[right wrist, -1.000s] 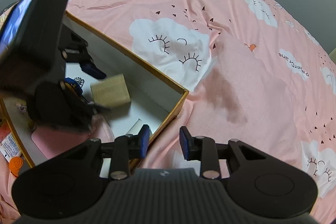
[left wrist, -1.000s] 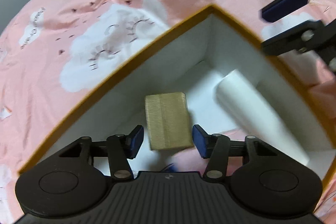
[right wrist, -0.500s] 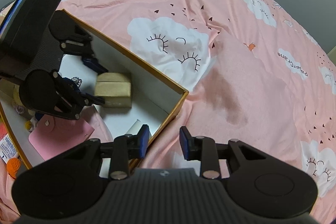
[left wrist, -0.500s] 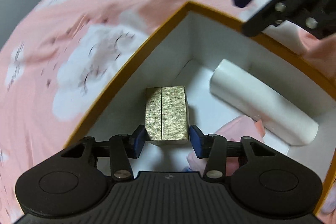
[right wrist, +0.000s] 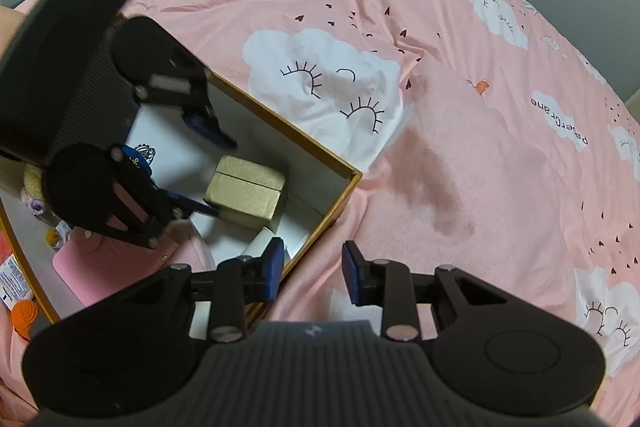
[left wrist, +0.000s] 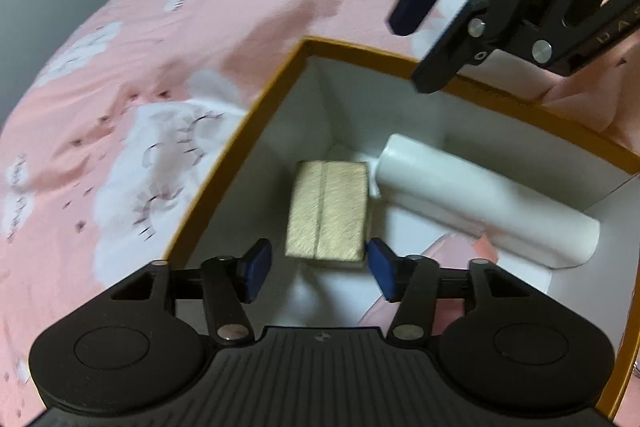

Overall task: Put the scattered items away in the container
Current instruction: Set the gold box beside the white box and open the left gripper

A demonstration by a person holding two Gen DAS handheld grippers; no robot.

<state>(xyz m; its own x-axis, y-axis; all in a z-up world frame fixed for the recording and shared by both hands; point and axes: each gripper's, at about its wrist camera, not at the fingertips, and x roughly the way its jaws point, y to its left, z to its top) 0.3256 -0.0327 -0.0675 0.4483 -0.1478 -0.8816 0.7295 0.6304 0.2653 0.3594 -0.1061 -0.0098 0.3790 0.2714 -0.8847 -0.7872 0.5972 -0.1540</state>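
A gold box (left wrist: 328, 211) lies on the floor of the white container with the orange rim (left wrist: 240, 143), near its corner and beside a white roll (left wrist: 480, 203). My left gripper (left wrist: 320, 269) hangs just behind the gold box; its jaws are opening and the blue pads stand clear of the box's sides. From the right wrist the same gold box (right wrist: 248, 195) shows between the left gripper's (right wrist: 218, 175) spread fingers. My right gripper (right wrist: 314, 271) hovers over the container's near corner, open, with only sheet between its pads. It also shows as the right gripper (left wrist: 436, 31) above the far rim.
Inside the container (right wrist: 288, 131) are a pink pouch (right wrist: 92, 259), a small blue trinket (right wrist: 140, 155) and crocheted pieces (right wrist: 34, 187). An orange crocheted item (right wrist: 24, 311) and a printed packet (right wrist: 12, 279) lie outside its left wall. The pink cloud-print bedsheet (right wrist: 440, 107) surrounds it.
The left gripper rolled, squeezed the gold box half a second ago, then spread its pads off it; the box now rests deeper in the corner. The right gripper has kept still.
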